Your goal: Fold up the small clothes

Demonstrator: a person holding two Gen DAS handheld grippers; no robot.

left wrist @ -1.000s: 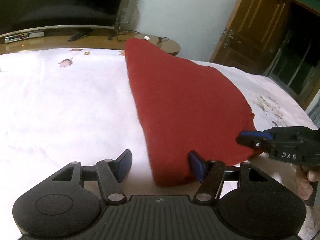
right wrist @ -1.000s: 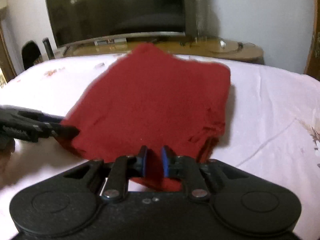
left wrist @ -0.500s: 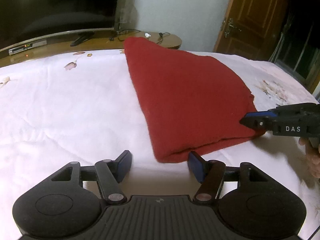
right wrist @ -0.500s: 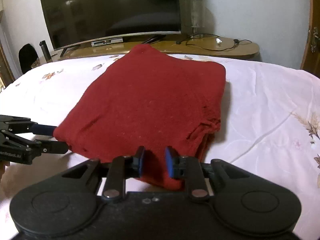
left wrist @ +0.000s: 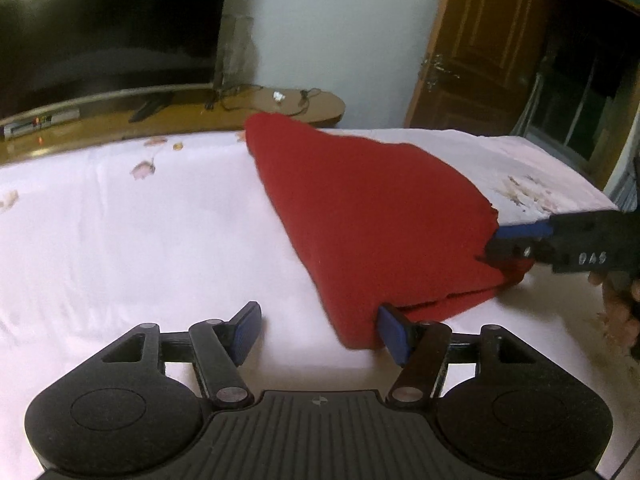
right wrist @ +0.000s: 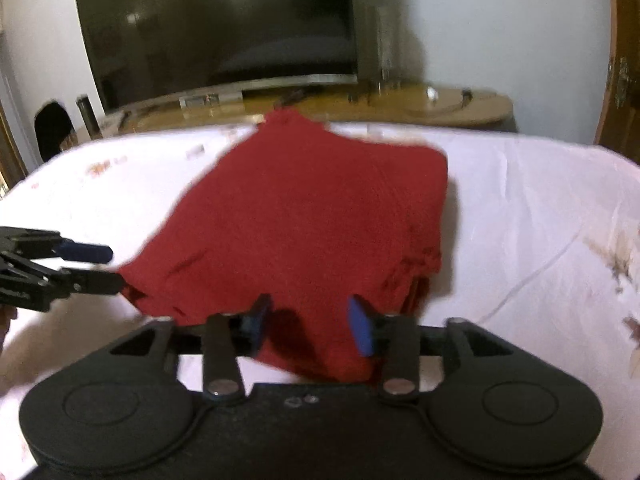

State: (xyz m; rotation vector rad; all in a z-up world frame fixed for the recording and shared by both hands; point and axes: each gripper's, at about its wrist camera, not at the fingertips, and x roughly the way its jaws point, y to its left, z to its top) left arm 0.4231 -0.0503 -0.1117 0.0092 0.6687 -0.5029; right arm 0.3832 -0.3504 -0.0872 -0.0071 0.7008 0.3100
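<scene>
White bedsheet (left wrist: 120, 240); folded red garment (left wrist: 372, 216) lengthwise toward TV (right wrist: 216, 28)

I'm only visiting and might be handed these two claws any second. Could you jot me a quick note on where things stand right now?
Left claw: open, nothing held; the near left corner of the folded red knit garment lies between its fingers.
Right claw: its jaws have just been opening; the garment's near edge lies between them, pads not pressing.
Garment: lies flat in layers on the white floral bedsheet.
Done: it is folded to a compact stack and let go.
Left: probably draw both claws back; judge whether another fold is wanted.
</scene>
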